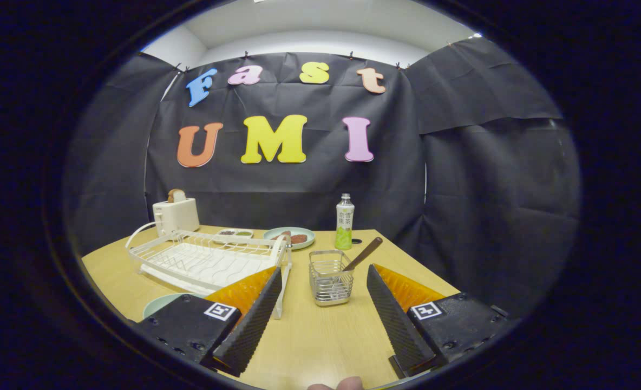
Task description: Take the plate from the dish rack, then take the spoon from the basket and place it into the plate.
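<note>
The gripper (320, 295) is spread wide with nothing between its fingers, held low over the wooden table (320, 336) in the lower middle of the frame. Just ahead of the fingers, at centre, stands the wire basket (331, 276), and the spoon (362, 254) leans out of it with its brown handle slanting up to the right. Left of centre sits the white dish rack (207, 257), its slots looking bare, while a pale green plate (161, 304) lies on the table at the lower left, partly hidden behind the left finger. That suggests the plate step is done and the spoon is next. The main risk is the basket: it looks light, and a finger catching its rim could tip it or drag it along. The thin, slanted handle could also slip or swivel if pinched off-centre. The plate lies off to the side, half hidden, so the spoon could land on its rim or miss it. The bottle (344, 223) behind the basket could be knocked by an overreach.
</note>
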The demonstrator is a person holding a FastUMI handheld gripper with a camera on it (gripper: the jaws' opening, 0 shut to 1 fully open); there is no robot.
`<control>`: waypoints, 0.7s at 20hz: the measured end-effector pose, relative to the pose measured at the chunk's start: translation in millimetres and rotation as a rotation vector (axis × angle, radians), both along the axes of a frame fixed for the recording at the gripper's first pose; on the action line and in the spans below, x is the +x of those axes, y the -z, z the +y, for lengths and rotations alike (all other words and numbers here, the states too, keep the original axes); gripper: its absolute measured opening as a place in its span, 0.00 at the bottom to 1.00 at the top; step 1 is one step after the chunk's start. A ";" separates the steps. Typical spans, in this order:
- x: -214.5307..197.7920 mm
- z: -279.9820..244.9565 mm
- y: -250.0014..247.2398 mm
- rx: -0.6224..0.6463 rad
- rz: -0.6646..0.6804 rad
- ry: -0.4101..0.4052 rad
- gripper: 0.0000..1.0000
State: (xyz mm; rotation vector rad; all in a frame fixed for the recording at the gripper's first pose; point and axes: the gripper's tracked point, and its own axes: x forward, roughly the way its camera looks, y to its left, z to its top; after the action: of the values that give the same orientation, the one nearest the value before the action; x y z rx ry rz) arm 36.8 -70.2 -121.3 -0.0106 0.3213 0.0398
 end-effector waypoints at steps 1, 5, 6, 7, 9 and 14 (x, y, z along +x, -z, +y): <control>8.4 -6.4 5.5 0.005 0.004 0.007 1.00; 43.5 -26.6 18.7 0.032 0.011 0.023 1.00; 54.4 -29.6 18.4 0.029 0.002 0.018 1.00; 62.6 -29.9 19.0 0.025 0.001 0.004 1.00; 80.8 -36.6 20.2 -0.001 -0.005 0.002 1.00; 111.2 -42.3 31.4 0.017 0.027 0.006 1.00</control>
State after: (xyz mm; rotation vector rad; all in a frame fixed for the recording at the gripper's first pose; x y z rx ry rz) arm 148.0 -112.5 -152.7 0.0081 0.3482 0.0370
